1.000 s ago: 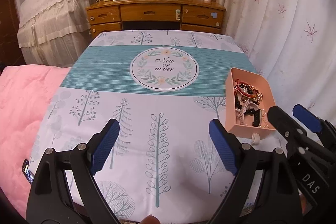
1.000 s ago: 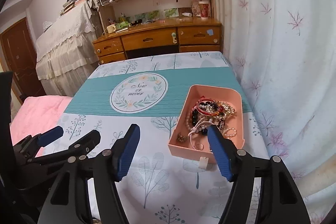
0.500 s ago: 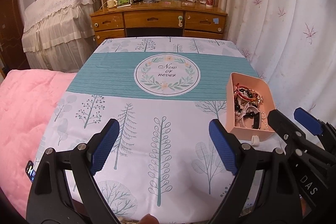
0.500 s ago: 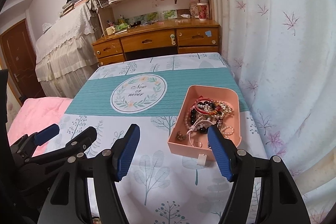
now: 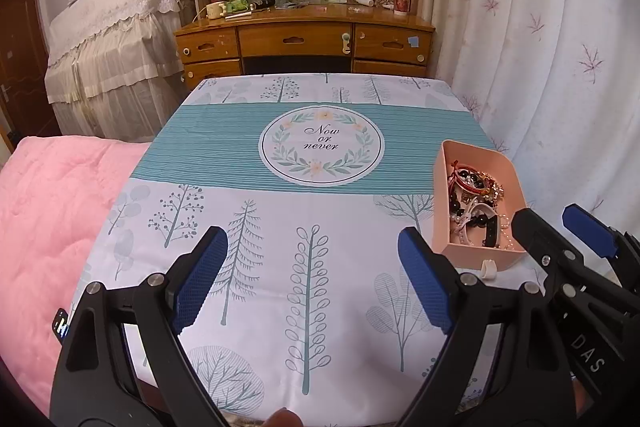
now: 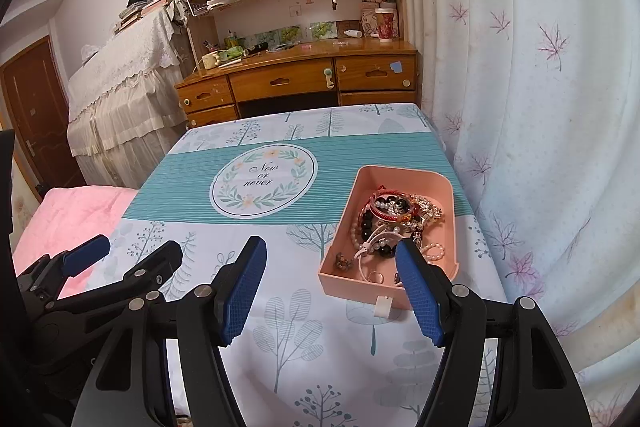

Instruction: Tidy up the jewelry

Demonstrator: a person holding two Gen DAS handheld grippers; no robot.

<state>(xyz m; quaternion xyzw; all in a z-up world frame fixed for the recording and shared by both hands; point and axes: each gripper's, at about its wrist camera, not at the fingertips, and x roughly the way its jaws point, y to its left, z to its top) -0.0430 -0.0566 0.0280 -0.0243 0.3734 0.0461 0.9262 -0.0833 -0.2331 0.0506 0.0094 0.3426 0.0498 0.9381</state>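
A pink tray [image 6: 404,175] sits at the right side of the table and holds a tangle of jewelry [image 6: 396,219]: bead bracelets, red cords, pearl strands, a ring. It also shows in the left wrist view [image 5: 476,153], with the jewelry [image 5: 476,203] inside. My right gripper [image 6: 336,291] is open and empty, just short of the tray's near wall, its right finger in front of the tray's near corner. My left gripper [image 5: 312,279] is open and empty over the tablecloth, left of the tray. Each gripper appears at the edge of the other's view.
The table carries a white and teal tree-print cloth [image 5: 320,223]. A pink quilt [image 5: 48,211] lies to the left. A curtain [image 6: 540,107] hangs close on the right. A wooden desk [image 5: 304,43] with shelves stands behind the table.
Both grippers have pulled back and risen a little, so the table and tray sit lower and farther off in view. Both stay open and empty.
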